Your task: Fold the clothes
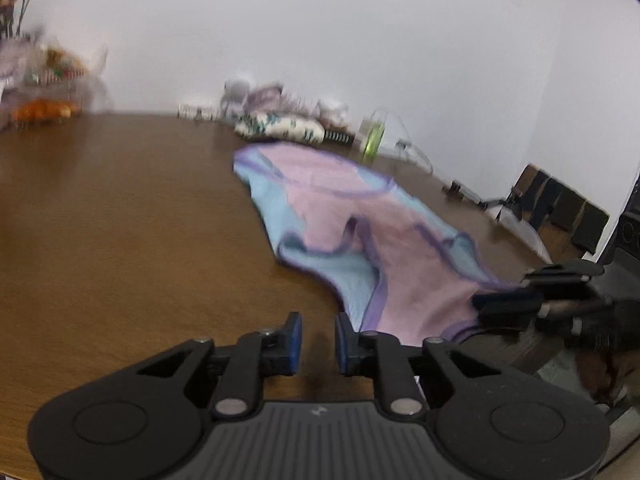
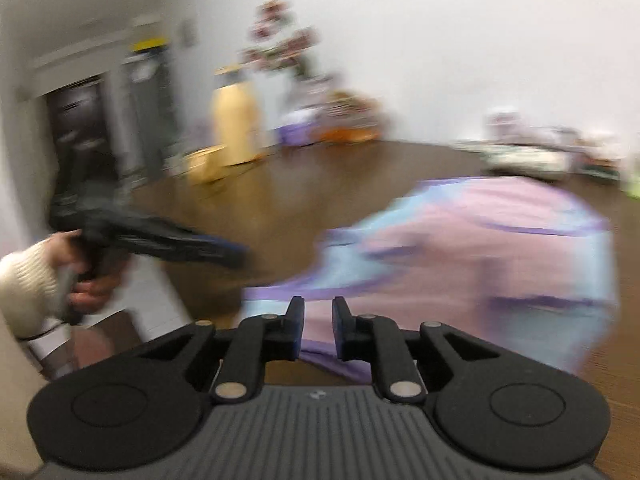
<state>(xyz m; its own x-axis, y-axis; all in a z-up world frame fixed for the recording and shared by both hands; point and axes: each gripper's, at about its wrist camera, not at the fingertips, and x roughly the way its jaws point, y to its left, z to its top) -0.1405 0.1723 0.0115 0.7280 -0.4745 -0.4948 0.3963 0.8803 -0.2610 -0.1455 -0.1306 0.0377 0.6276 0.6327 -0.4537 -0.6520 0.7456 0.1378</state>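
A limp, light pink-and-blue garment (image 1: 352,216), best pinched at its purple hem, is flanked at 6 o'clock on the surface (image 1: 120,200) by the left hand-held gripper (image 1: 318,344) and the right hand-held gripper (image 2: 318,328), both slightly parted and empty.

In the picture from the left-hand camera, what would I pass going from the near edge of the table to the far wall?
Left gripper with its fingers apart, over the brown table → pink and blue garment spread flat → patterned folded cloth → white wall.
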